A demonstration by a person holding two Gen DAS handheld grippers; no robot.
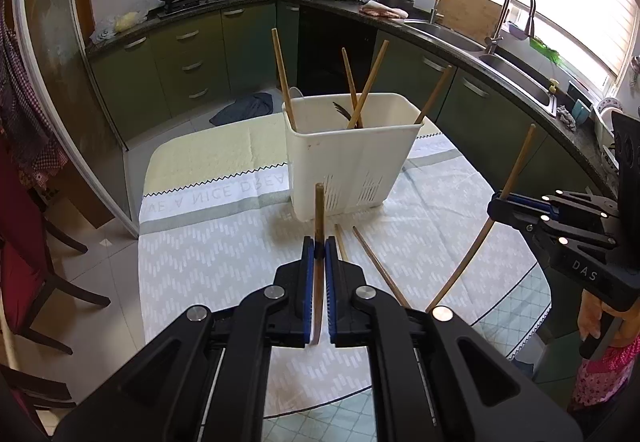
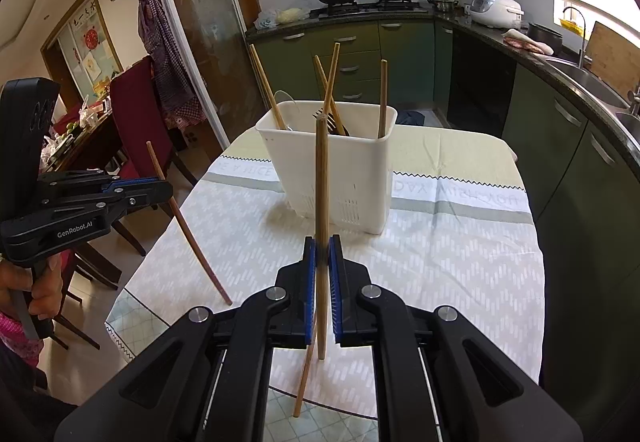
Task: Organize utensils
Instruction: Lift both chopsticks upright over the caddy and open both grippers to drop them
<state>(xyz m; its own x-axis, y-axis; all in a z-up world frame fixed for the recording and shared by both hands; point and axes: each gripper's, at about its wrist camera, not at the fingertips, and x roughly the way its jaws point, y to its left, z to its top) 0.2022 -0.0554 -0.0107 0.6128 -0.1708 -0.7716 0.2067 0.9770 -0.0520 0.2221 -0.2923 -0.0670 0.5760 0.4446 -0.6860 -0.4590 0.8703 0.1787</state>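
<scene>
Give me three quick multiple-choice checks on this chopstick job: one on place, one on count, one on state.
1. Where is the white holder?
A. on the tablecloth
B. on the floor
C. in the sink

2. How many chopsticks lie loose on the cloth near the left tongs?
A. none
B. two
C. five

3. The right tongs are:
A. open and empty
B. shut on a chopstick
C. shut on a spoon

Answers: 1 A, the holder stands on the cloth; 2 B, two sticks lie beside the tongs; 3 B, the pads clamp a light chopstick.

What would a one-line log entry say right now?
left tongs: shut on dark chopstick | right tongs: shut on light chopstick | white bin: ahead
</scene>
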